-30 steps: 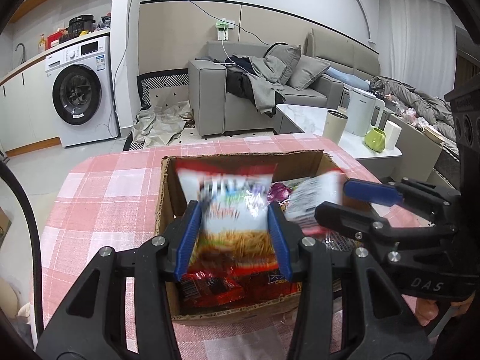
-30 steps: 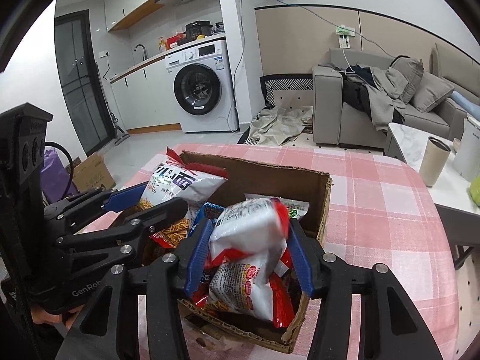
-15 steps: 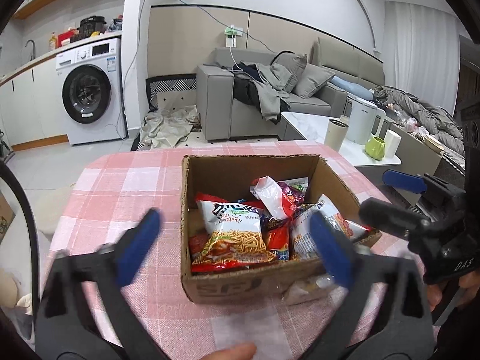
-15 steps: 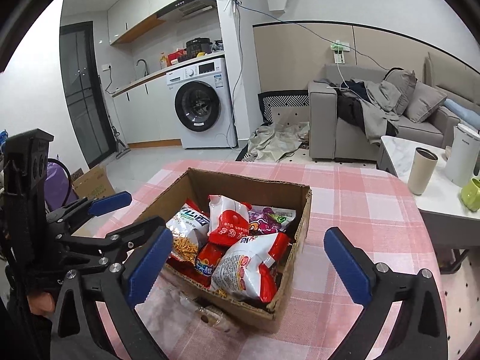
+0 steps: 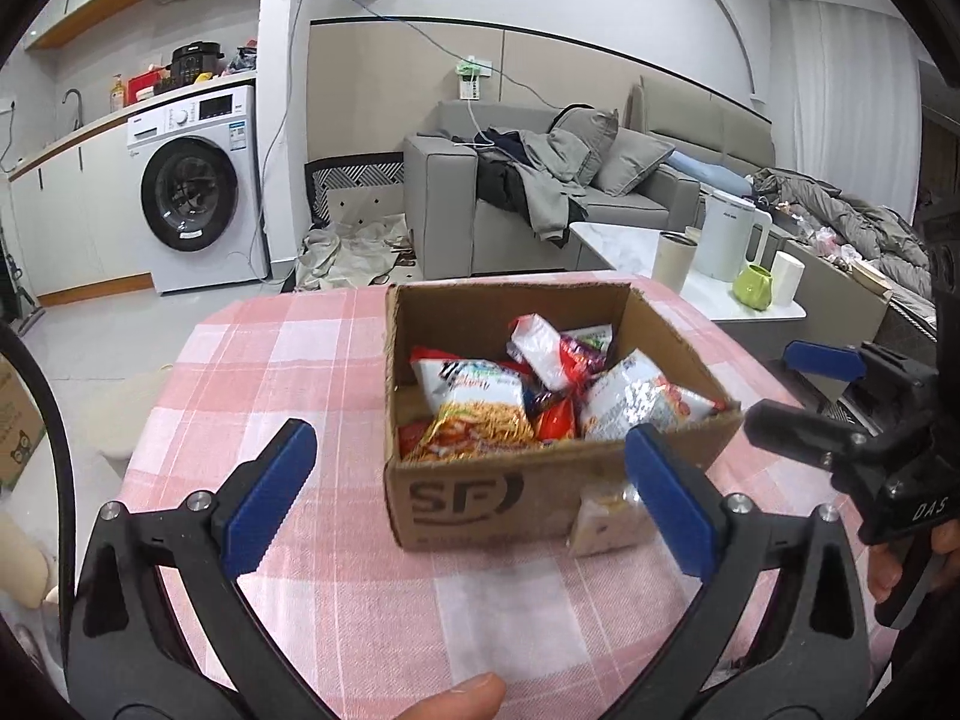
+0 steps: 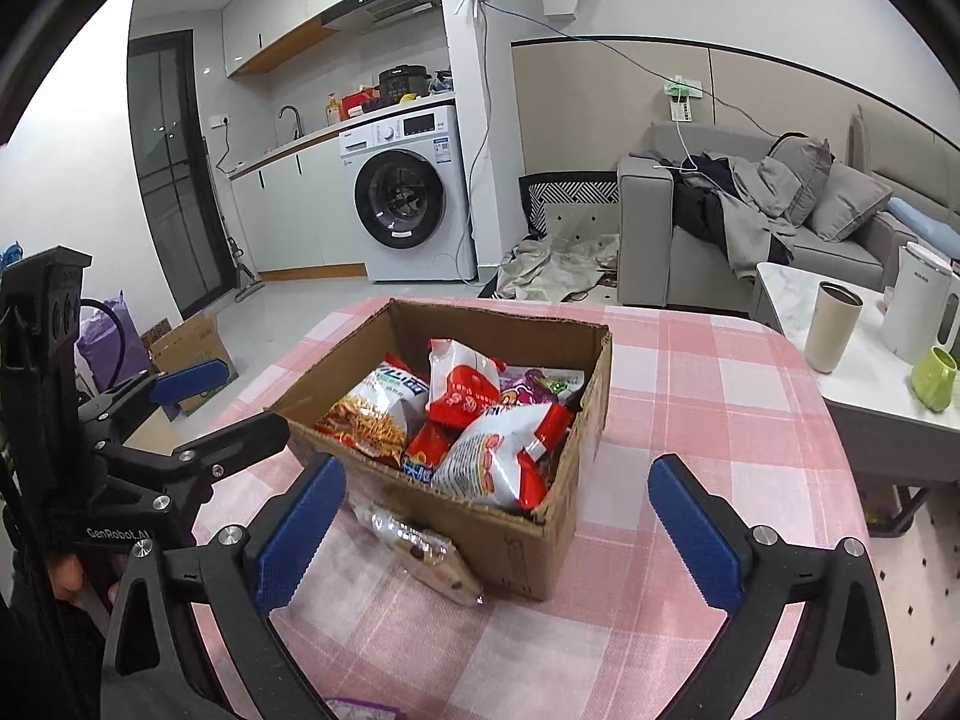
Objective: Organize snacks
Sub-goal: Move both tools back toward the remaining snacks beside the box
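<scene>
An open cardboard box [image 5: 480, 498] [image 6: 528, 546] stands on the pink checked tablecloth [image 5: 270, 360] and holds several snack bags. Among them are a noodle-snack bag [image 5: 474, 408] [image 6: 378, 408] and a white and red bag [image 5: 642, 402] [image 6: 486, 456]. A clear packet [image 5: 606, 519] [image 6: 420, 540] lies on the cloth against the box's near wall. My left gripper [image 5: 467, 444] is open and empty, held back in front of the box. My right gripper [image 6: 497, 474] is also open and empty on the near side of the box. Each gripper appears at the edge of the other's view.
A low white table [image 6: 852, 396] to the right carries a cup, a kettle and a green mug. A grey sofa [image 5: 540, 210] and a washing machine [image 5: 192, 192] stand beyond. A cardboard box [image 6: 192, 342] sits on the floor at left. A fingertip [image 5: 462, 696] shows at the bottom edge.
Both grippers opened wide and let go of their snack bags, which now lie in the box. Both have drawn back from the box.
</scene>
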Action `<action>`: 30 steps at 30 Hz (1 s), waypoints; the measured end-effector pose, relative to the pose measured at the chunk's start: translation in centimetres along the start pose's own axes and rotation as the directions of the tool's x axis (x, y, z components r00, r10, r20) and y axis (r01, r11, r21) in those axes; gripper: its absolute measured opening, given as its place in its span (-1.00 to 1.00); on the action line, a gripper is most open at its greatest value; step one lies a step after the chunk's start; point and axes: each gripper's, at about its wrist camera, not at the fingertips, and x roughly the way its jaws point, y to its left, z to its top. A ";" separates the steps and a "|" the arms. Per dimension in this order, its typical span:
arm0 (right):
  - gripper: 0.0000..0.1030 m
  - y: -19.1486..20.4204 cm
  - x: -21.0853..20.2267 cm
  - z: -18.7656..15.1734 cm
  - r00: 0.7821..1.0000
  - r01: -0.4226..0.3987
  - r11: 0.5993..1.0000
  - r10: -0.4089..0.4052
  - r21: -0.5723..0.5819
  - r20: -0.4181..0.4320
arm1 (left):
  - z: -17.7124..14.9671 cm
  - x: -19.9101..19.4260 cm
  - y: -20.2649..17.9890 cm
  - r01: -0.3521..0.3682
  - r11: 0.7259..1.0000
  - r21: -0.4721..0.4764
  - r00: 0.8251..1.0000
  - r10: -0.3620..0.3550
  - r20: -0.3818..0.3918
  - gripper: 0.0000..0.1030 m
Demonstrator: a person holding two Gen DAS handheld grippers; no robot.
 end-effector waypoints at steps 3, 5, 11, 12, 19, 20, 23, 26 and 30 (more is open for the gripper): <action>0.99 0.2 -0.5 -0.6 1.000 0.000 1.000 0.000 -0.005 -0.004 | -0.8 -0.5 0.1 0.004 1.000 -0.005 1.000 -0.004 -0.011 0.98; 0.99 0.3 -0.8 -0.9 1.000 -0.005 1.000 0.005 -0.003 -0.006 | -1.4 -0.9 0.1 -0.001 1.000 -0.003 1.000 0.001 -0.015 0.98; 0.99 0.5 -1.2 -2.1 0.999 0.001 1.000 -0.001 -0.003 -0.035 | -2.5 -1.8 0.0 -0.003 1.000 -0.006 0.999 0.003 -0.036 0.98; 0.99 0.5 -1.4 -2.5 0.999 0.001 1.000 -0.001 -0.001 -0.040 | -2.7 -2.0 0.0 -0.006 1.000 -0.003 0.999 0.006 -0.036 0.98; 0.99 -0.1 -2.0 -4.4 0.997 -0.006 1.000 0.009 0.031 -0.070 | -4.3 -2.9 -1.0 0.001 1.000 0.018 0.998 0.001 -0.059 0.98; 0.99 -0.2 -2.1 -4.8 0.997 -0.011 0.999 0.014 0.035 -0.079 | -4.6 -3.0 -1.1 -0.001 1.000 0.025 0.998 0.003 -0.061 0.98; 0.99 -0.1 -2.5 -5.6 0.995 -0.022 0.999 0.026 0.035 -0.098 | -5.2 -3.4 -1.4 0.001 0.999 0.032 0.998 0.001 -0.070 0.98; 0.99 0.4 -2.5 -6.4 0.992 -0.028 1.000 0.029 0.011 -0.119 | -5.9 -3.6 -1.4 0.006 1.000 0.026 0.997 -0.004 -0.077 0.98; 0.99 1.0 -2.5 -7.4 0.987 -0.055 0.998 0.053 -0.004 -0.151 | -6.6 -3.7 -1.5 0.013 1.000 0.023 0.995 -0.011 -0.095 0.98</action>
